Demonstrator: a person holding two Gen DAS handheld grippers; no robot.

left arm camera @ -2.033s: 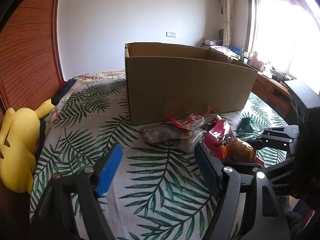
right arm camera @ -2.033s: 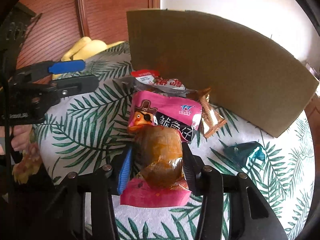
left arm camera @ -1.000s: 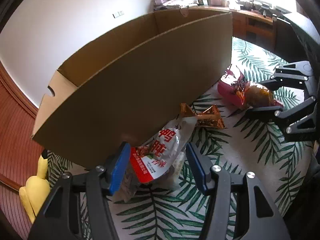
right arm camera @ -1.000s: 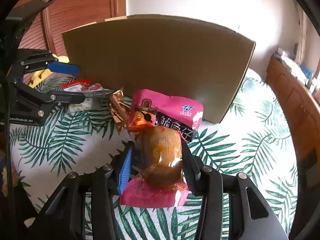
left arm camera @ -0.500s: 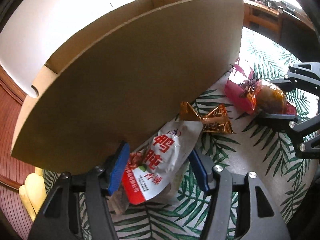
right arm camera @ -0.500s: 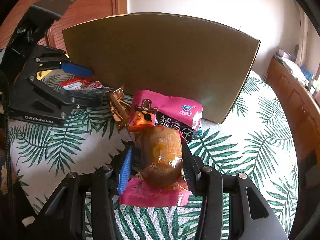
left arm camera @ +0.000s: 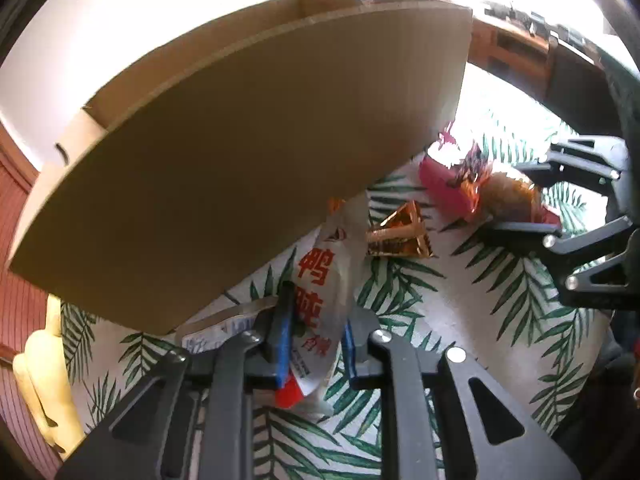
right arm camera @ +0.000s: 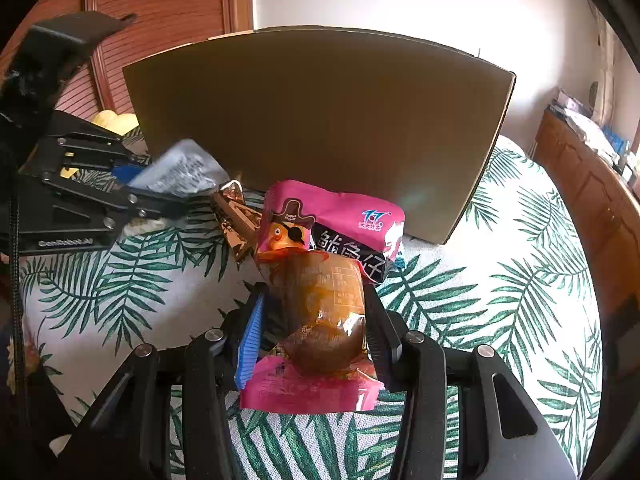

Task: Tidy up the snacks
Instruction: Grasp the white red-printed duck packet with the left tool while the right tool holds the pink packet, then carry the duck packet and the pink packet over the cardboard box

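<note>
A big open cardboard box (left arm camera: 248, 152) stands on the palm-leaf bedspread (left arm camera: 472, 320); it also shows in the right wrist view (right arm camera: 320, 128). My left gripper (left arm camera: 316, 336) is shut on a white snack packet with red characters (left arm camera: 320, 280), lifted off the cover beside the box wall; that packet shows in the right wrist view (right arm camera: 180, 172). My right gripper (right arm camera: 314, 320) is shut on a pink snack packet with a brown egg-shaped pack on top (right arm camera: 324, 280), also seen in the left wrist view (left arm camera: 480, 192).
A gold-foil snack (left arm camera: 400, 232) lies on the bedspread between the grippers, near the box; it shows in the right wrist view (right arm camera: 236, 216). A yellow plush toy (left arm camera: 40, 380) lies at the left. A wooden desk (right arm camera: 592, 200) runs along the right.
My left gripper moved in on the white packet, closed on it and raised it. My right gripper has kept its hold on the pink packet, lifted toward the box.
</note>
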